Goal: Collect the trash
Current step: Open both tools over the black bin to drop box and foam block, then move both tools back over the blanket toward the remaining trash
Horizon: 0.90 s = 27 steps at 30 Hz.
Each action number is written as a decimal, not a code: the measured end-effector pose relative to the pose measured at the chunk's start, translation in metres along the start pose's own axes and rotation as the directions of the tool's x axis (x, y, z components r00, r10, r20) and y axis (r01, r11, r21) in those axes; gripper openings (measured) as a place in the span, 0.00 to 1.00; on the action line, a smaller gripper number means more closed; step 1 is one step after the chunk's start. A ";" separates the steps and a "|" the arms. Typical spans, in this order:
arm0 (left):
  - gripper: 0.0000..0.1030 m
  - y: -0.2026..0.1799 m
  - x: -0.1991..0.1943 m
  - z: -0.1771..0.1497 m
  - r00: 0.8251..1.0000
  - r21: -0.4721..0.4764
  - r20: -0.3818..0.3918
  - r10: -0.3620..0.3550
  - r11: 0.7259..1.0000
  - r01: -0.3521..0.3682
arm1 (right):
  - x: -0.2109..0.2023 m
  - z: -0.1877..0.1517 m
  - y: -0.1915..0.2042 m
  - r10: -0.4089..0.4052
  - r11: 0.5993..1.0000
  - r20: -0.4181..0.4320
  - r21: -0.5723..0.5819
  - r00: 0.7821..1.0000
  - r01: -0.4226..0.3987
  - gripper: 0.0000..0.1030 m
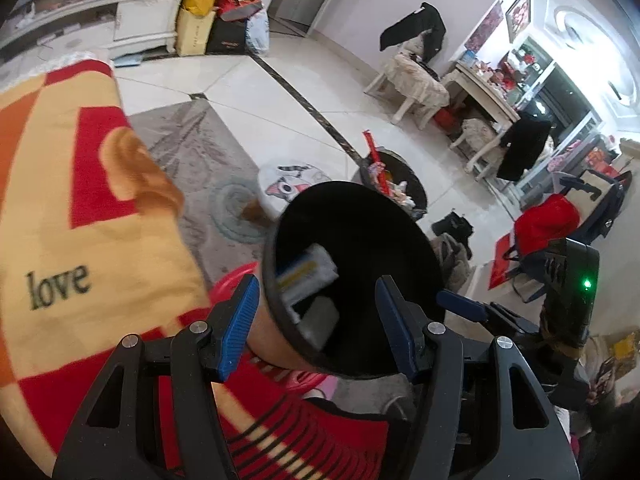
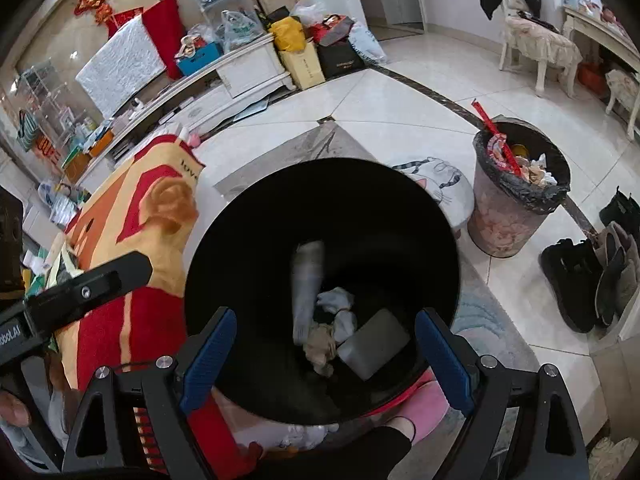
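Black bin (image 2: 320, 208) holding trash, blanket (image 1: 60, 240) reading "love"; both claws open

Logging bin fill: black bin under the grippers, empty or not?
Not empty: black bin holds a grey box and crumpled tissues at the bottom, mostly unfilled.

Home living room. Pale tiled floor (image 2: 400, 92), grey rug (image 1: 192, 148), white TV cabinet (image 2: 240, 72) with bags (image 2: 304, 52) beside it, blanket (image 1: 80, 200), draped chair (image 2: 540, 48), boots (image 2: 580, 276), full bin (image 2: 516, 184).
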<state>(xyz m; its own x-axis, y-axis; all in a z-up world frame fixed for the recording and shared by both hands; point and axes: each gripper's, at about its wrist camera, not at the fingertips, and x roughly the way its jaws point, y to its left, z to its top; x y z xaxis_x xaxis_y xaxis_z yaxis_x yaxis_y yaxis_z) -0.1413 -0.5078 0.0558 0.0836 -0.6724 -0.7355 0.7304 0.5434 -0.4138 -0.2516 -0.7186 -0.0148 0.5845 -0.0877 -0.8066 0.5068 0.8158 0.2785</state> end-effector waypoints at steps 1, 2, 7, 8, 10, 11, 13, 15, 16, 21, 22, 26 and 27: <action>0.57 0.000 -0.002 -0.002 1.000 0.005 0.004 0.014 1.000 -0.014 | 0.000 -0.001 0.002 -0.001 1.000 -0.001 -0.004 1.000 0.001 0.86; 0.57 0.001 -0.006 -0.004 0.999 0.010 0.009 0.031 0.999 -0.031 | 0.001 -0.003 0.006 -0.002 1.000 -0.004 -0.011 1.000 0.002 0.86; 0.57 0.005 -0.020 -0.014 0.995 0.021 0.028 0.091 0.996 -0.092 | 0.002 -0.011 0.025 -0.004 0.999 -0.013 -0.046 1.000 0.003 0.86; 0.57 0.007 -0.023 -0.016 0.994 0.018 0.031 0.101 0.995 -0.101 | 0.002 -0.012 0.030 -0.005 0.998 -0.013 -0.056 1.000 0.004 0.87; 0.57 0.013 -0.029 -0.021 0.992 0.008 0.038 0.120 0.993 -0.120 | 0.001 -0.013 0.039 -0.005 0.997 -0.013 -0.075 1.000 0.004 0.86; 0.57 0.016 -0.032 -0.023 0.991 0.005 0.042 0.129 0.992 -0.130 | 0.000 -0.014 0.042 -0.004 0.997 -0.012 -0.081 1.000 0.003 0.86; 0.57 0.022 -0.040 -0.028 0.988 0.000 0.050 0.147 0.989 -0.147 | -0.002 -0.016 0.052 0.001 0.995 -0.007 -0.096 1.000 -0.002 0.86; 0.57 0.029 -0.050 -0.033 0.985 -0.008 0.059 0.164 0.986 -0.164 | -0.003 -0.016 0.059 0.004 0.994 -0.006 -0.108 1.000 -0.005 0.86; 0.57 0.032 -0.055 -0.035 0.983 -0.011 0.064 0.172 0.985 -0.171 | -0.004 -0.017 0.064 0.006 0.993 -0.005 -0.118 1.000 -0.006 0.86; 0.57 0.055 -0.076 -0.045 0.973 -0.043 0.085 0.213 0.977 -0.210 | -0.007 -0.023 0.091 0.046 0.988 -0.009 -0.149 0.999 -0.047 0.86; 0.57 0.061 -0.080 -0.047 0.972 -0.052 0.086 0.219 0.975 -0.215 | -0.007 -0.023 0.096 0.055 0.987 -0.013 -0.153 0.998 -0.057 0.86; 0.57 0.091 -0.093 -0.055 0.963 -0.112 0.087 0.257 0.963 -0.247 | -0.008 -0.027 0.121 0.078 0.978 -0.023 -0.192 0.997 -0.081 0.86; 0.57 0.095 -0.096 -0.056 0.959 -0.118 0.086 0.268 0.959 -0.257 | -0.009 -0.028 0.126 0.082 0.976 -0.023 -0.200 0.996 -0.085 0.86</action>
<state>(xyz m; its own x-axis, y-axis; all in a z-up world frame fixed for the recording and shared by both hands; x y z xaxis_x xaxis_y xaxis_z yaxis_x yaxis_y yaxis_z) -0.1176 -0.3630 0.0573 0.3347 -0.5427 -0.7703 0.5986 0.7538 -0.2710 -0.2103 -0.5994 0.0128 0.6091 -0.0070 -0.7931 0.3184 0.9180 0.2364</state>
